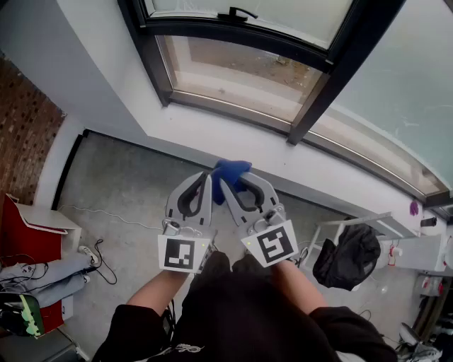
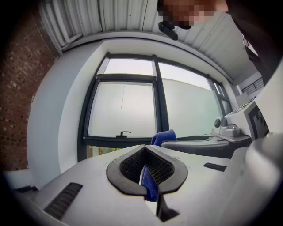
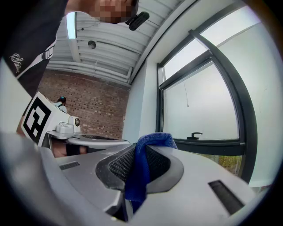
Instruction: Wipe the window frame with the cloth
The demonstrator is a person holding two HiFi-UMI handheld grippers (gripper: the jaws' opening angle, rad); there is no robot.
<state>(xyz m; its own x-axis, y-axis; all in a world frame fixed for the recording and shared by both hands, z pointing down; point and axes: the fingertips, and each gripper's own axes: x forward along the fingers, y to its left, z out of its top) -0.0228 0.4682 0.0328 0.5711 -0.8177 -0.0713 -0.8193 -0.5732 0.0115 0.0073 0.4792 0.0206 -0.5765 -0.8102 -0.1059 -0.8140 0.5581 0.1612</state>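
A small blue cloth [image 1: 232, 170] is bunched between the tips of both grippers, in front of the white ledge under the window. My left gripper [image 1: 206, 177] is shut on one edge of the cloth [image 2: 148, 182]. My right gripper [image 1: 226, 183] is shut on the cloth [image 3: 139, 170], which folds up over its tips. The two grippers sit side by side, tips nearly touching. The dark window frame [image 1: 313, 102] lies ahead and above, a short way from the cloth. The frame [image 2: 158, 102] fills the left gripper view, and the frame [image 3: 238, 100] shows at the right of the right gripper view.
A black window handle [image 1: 237, 13] sits on the upper sash. The white ledge [image 1: 283, 152] runs below the glass. On the grey floor are a power strip with cables [image 1: 89, 253], a red cabinet [image 1: 18, 230] and a black bag [image 1: 350, 254] on a white rack. A brick wall [image 1: 25, 127] stands at left.
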